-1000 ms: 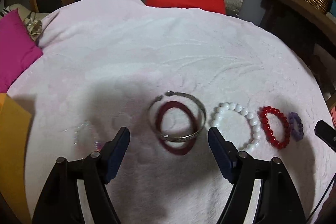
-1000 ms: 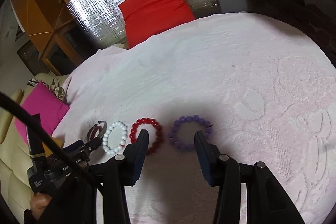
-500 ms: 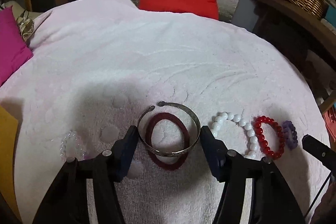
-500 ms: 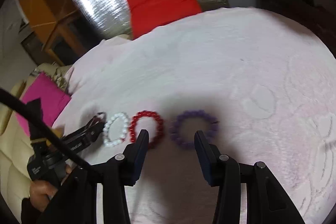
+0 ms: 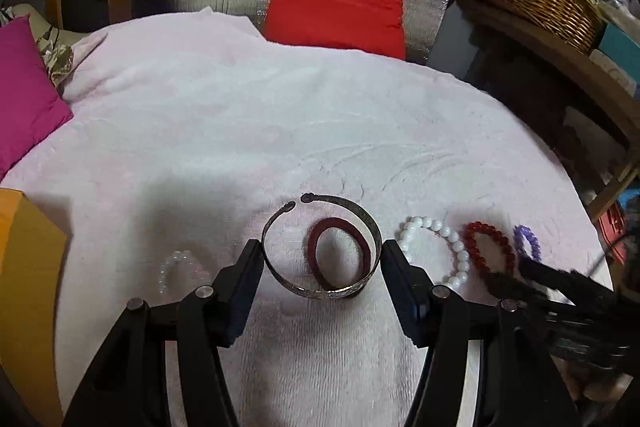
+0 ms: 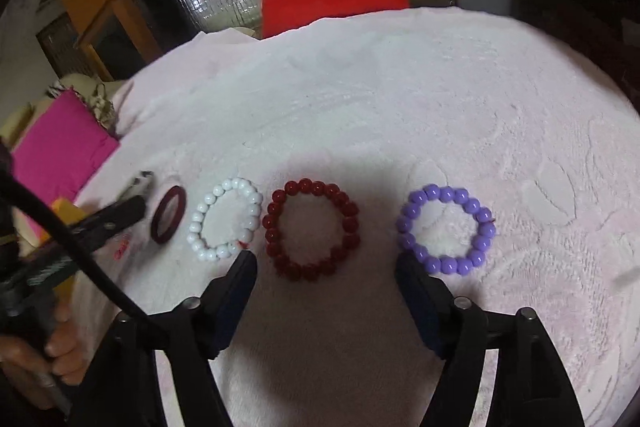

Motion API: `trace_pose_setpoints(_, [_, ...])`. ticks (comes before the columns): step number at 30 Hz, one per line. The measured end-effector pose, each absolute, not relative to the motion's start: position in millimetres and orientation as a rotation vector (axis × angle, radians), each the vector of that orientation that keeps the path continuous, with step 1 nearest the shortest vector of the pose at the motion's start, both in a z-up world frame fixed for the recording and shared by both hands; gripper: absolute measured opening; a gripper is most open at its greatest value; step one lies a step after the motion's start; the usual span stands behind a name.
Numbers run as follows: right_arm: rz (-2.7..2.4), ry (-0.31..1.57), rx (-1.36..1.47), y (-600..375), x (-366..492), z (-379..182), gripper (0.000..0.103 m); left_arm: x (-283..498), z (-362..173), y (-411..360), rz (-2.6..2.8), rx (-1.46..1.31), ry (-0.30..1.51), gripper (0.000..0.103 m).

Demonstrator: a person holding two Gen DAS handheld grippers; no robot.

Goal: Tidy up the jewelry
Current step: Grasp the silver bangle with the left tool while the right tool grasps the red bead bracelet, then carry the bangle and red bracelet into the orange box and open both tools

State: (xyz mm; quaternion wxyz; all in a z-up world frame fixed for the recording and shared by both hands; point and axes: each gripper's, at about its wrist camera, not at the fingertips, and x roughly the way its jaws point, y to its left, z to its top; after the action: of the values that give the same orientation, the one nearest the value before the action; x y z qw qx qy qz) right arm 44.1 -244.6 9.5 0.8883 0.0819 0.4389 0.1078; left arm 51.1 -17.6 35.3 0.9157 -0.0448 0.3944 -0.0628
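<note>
Silver bangle [image 5: 320, 247] clamped between left gripper [image 5: 320, 259] fingers.

**What the views cut off or blur**

In the left wrist view, the right gripper [image 5: 532, 275] is a dark motion-blurred smear at lower right, hiding the near sides of the red bead bracelet [image 5: 486, 241] and purple bead bracelet [image 5: 526, 241]. A faint clear bead bracelet [image 5: 180, 267] at lower left barely shows. The metal cuff [image 5: 320, 247] covers the maroon ring's [image 5: 336, 251] near edge. In the right wrist view, the cuff [image 6: 140, 183] is blurred at left.
</note>
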Motion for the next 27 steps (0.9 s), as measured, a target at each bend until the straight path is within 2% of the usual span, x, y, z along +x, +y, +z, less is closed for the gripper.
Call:
trace_pose_setpoints(4, [0.162, 0.882, 0.054, -230, 46, 9, 0.073, 39, 42, -13, -0.133, -0.056, 0.789, 0.062])
trace_pose_setpoints(7, [0.127, 0.858, 0.008, -228, 47, 11, 0.055, 35, 45, -7, -0.127, -0.050, 0.782, 0.062])
trace_pose_setpoints(9, [0.112, 0.851, 0.004, -231, 50, 12, 0.032, 34, 47, -4, -0.120, -0.054, 0.782, 0.062])
trace_pose_setpoints(13, [0.127, 0.844, 0.048, -243, 49, 15, 0.010, 28, 51, -1, -0.113, -0.054, 0.771, 0.062])
trace_pose_setpoints(27, [0.248, 0.789, 0.221, -264, 22, 45, 0.010, -2, 72, 3, -0.077, -0.029, 0.720, 0.062])
